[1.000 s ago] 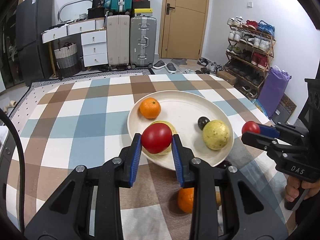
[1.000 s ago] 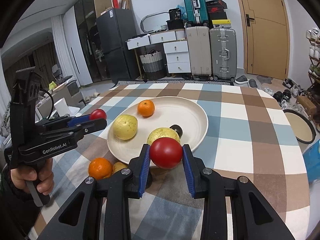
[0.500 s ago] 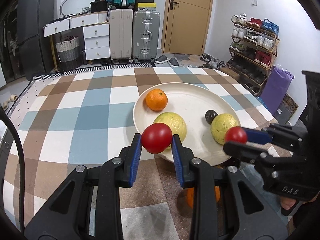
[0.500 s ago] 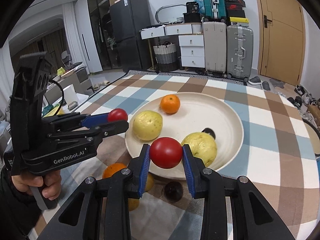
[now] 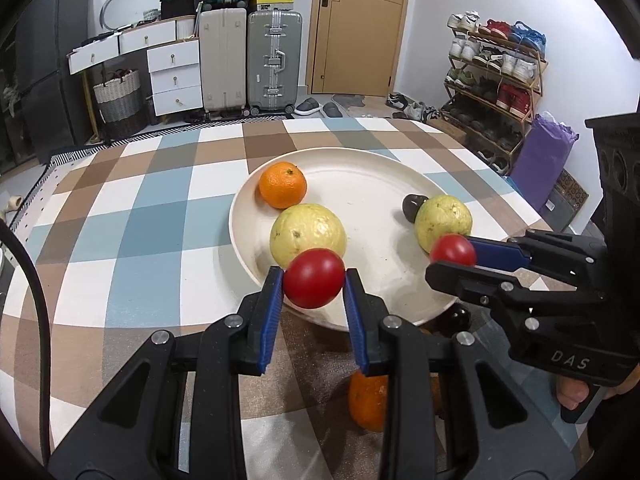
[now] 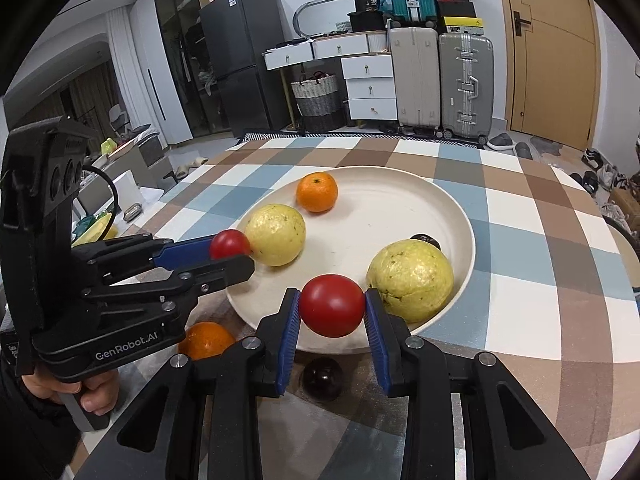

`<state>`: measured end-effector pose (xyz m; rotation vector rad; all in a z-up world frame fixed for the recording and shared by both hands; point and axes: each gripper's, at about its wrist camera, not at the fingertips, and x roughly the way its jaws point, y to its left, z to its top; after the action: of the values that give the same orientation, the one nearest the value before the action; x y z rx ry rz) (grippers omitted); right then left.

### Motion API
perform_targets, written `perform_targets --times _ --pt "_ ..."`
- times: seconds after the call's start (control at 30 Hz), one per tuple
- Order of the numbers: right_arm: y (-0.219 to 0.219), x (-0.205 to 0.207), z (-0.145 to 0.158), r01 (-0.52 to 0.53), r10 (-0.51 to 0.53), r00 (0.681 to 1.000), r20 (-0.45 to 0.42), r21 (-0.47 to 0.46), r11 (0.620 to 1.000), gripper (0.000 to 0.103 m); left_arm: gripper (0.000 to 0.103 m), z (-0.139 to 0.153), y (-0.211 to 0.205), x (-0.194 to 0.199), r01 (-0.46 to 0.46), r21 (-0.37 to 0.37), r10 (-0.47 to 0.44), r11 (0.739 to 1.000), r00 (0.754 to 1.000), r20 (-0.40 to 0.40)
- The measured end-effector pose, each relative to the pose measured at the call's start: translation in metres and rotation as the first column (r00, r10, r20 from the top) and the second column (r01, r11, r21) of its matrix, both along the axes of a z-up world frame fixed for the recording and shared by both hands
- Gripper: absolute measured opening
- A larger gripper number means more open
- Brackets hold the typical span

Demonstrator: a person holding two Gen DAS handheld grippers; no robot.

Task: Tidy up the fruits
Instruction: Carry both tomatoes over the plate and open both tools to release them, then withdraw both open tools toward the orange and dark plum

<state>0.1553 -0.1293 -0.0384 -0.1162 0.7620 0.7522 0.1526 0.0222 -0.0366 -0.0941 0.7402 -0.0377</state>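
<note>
A cream plate point(image 5: 372, 168) point(image 6: 400, 184) on the checked tablecloth holds an orange point(image 5: 282, 184) point(image 6: 317, 191), two yellow-green fruits point(image 5: 307, 234) point(image 5: 443, 220) point(image 6: 275, 234) point(image 6: 410, 275) and a small dark fruit point(image 5: 412, 207). My left gripper point(image 5: 314, 285) is shut on a red tomato point(image 5: 314, 284) above the plate's near rim; it also shows in the right wrist view point(image 6: 230, 245). My right gripper point(image 6: 332, 312) is shut on another red tomato point(image 6: 332, 311) over the near rim; it shows in the left wrist view point(image 5: 453, 251).
An orange point(image 5: 368, 402) point(image 6: 205, 340) and a dark round fruit point(image 6: 322, 378) point(image 5: 454, 319) lie on the cloth in front of the plate. Suitcases point(image 5: 248, 60), drawers and a shoe rack point(image 5: 492, 80) stand beyond the table's far edge.
Both grippers have moved forward over the plate's near rim with their tomatoes. The right gripper has come closer to the left one.
</note>
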Motion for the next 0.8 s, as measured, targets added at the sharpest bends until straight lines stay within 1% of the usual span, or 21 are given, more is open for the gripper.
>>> perform_targets --times 0.1,0.33,0.43,0.47,0.57,0.63,0.7,0.73,0.77,0.8 --pt "-0.002 0.002 0.0 0.016 -0.016 1.0 -0.001 -0.005 1.0 0.033 0.027 0.0 0.0 0.001 0.007 -0.023 -0.008 1.0 1.0 -0.004" --pt "-0.005 0.006 -0.002 0.033 -0.033 0.999 -0.019 0.001 0.999 0.033 0.027 -0.001 -0.007 0.0 0.036 -0.014 -0.036 0.999 0.999 -0.012" --pt "-0.007 0.004 -0.001 0.029 -0.029 0.999 -0.017 0.01 1.0 0.041 0.027 0.0 -0.008 -0.003 0.037 -0.013 -0.038 0.999 0.999 -0.005" --pt "-0.008 0.002 0.0 0.03 -0.03 1.0 -0.01 0.015 0.999 0.045 0.027 0.0 -0.008 -0.003 0.036 -0.015 -0.036 0.999 0.999 -0.006" --pt "-0.012 -0.003 0.005 0.033 -0.033 0.999 0.024 0.023 0.999 0.047 0.028 0.001 -0.008 -0.005 0.032 -0.015 -0.032 0.999 0.999 -0.006" --pt "-0.015 -0.004 0.006 0.036 -0.037 0.999 0.029 0.027 0.999 0.049 0.037 0.003 -0.006 -0.008 0.022 -0.01 -0.022 1.0 1.0 -0.002" --pt "-0.017 -0.005 0.005 0.044 -0.044 0.999 0.031 0.024 0.999 0.053 0.054 0.005 -0.004 -0.013 0.006 -0.008 -0.005 1.0 1.0 0.011" --pt "-0.019 -0.006 0.006 0.046 -0.047 0.998 0.034 0.023 0.999 0.054 0.057 0.006 -0.004 -0.015 0.002 -0.011 -0.002 1.0 1.0 0.018" --pt "-0.02 -0.006 0.006 0.046 -0.047 0.998 0.035 0.023 0.999 0.057 0.065 0.008 -0.003 -0.017 -0.004 -0.01 0.004 1.0 1.0 0.026" --pt "-0.02 -0.007 0.006 0.045 -0.046 0.998 0.035 0.022 0.999 0.061 0.069 0.01 -0.002 -0.019 -0.014 -0.007 0.014 1.0 0.999 0.033"
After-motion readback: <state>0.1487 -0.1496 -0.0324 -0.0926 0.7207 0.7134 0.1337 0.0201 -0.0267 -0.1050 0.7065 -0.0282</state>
